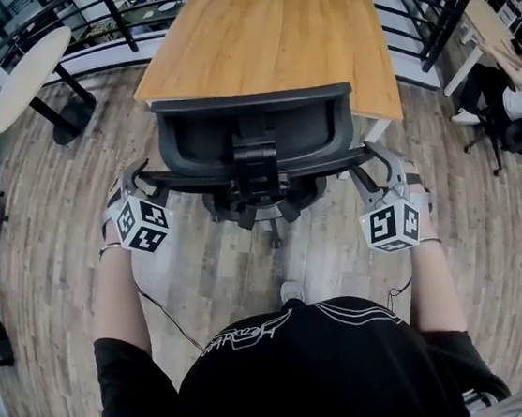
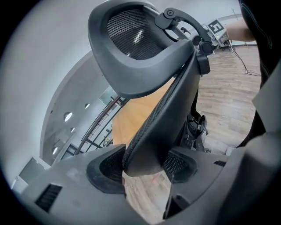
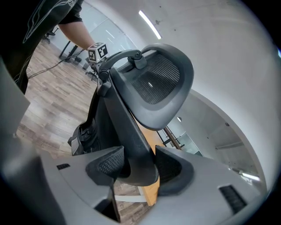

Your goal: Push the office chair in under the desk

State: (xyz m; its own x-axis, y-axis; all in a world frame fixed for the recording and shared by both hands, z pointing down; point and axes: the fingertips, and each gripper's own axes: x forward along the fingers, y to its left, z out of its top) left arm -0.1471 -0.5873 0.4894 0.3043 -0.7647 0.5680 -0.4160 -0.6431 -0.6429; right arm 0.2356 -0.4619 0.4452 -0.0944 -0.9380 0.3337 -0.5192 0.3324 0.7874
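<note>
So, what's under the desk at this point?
The desktop hides whatever is beneath it. The office chair's backrest stands at its near edge, its wheeled base showing on the floor in front; whether the seat is underneath cannot be seen.

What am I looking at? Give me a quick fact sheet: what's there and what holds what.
chair: black, mesh back, facing the desk, backrest at its near edge
desk: wooden top
left gripper: jaws closed on the backrest's left edge
right gripper: jaws closed on the backrest's right edge
floor: wood planks
</note>
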